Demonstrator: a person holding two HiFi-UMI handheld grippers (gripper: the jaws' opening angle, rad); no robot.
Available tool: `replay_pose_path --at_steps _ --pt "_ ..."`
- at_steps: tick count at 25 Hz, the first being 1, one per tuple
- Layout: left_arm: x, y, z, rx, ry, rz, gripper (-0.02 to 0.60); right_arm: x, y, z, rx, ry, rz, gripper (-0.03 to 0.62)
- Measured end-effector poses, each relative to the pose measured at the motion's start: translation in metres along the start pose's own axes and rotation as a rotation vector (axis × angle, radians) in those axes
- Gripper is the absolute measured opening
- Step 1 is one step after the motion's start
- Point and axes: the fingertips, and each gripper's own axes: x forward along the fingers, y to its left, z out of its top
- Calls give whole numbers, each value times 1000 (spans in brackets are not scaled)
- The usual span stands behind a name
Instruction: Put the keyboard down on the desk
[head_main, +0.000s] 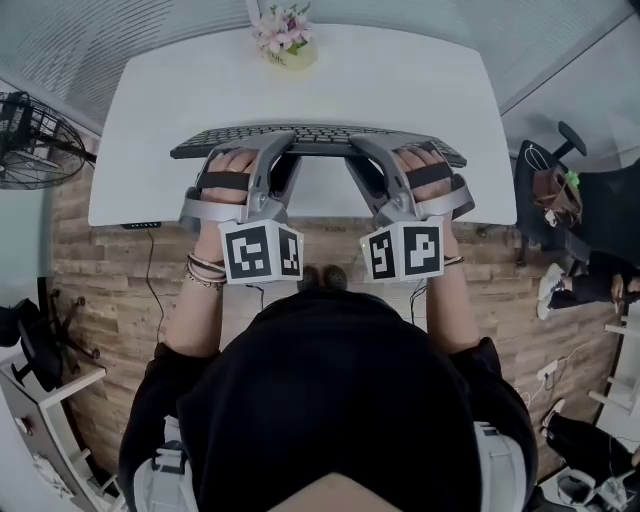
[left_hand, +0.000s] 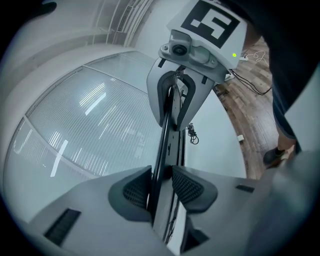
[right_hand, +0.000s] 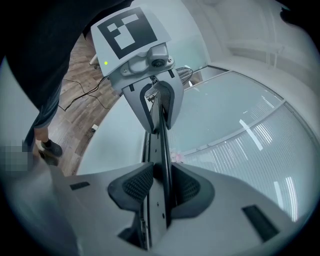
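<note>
The left gripper (left_hand: 161, 187) and right gripper (right_hand: 162, 186) each clamp the near edge of the flat black plastic keyboard (head_main: 320, 137), either side of its middle, likely to keep it level. It seems to hang just above the near half of the white desk (head_main: 400, 80), well short of the far pink flowers (head_main: 285, 35).

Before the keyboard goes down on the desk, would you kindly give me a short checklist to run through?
1. Left gripper clamped on the keyboard: ok, both pads press its edge.
2. Right gripper clamped on the keyboard: ok, pads closed on the edge.
3. Keyboard level between the two grippers: ok, it looks roughly level in the head view.
4. Flower pot out of the way: ok, it stands at the desk's far edge, apart from the keyboard.
5. Desk bare where the keyboard will land: cannot tell, the keyboard hides that patch.
6. Gap left between keyboard and desk: cannot tell.
</note>
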Motion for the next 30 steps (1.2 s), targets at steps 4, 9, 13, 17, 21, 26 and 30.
replay_pose_path --at_steps 4,9,13,17,21,26,30 --pt "7 0 -3 -11 5 -7 138 7 1 -3 4 -5 7 114" --pt "14 0 -3 -17 4 -10 138 13 0 -8 14 -8 13 114" --pt "20 2 -8 -30 3 -11 138 22 -1 -10 11 -10 15 114" --pt "26 3 -10 -38 -1 -15 138 28 -2 -12 12 -10 18 114" --pt "31 7 -10 -44 -2 -12 138 32 -5 -15 16 -10 15 114" --pt "37 10 -12 -46 -4 -10 140 39 -8 -18 21 -12 15 114" --pt "46 6 -13 -48 -6 -27 140 45 -5 -24 24 -11 31 115"
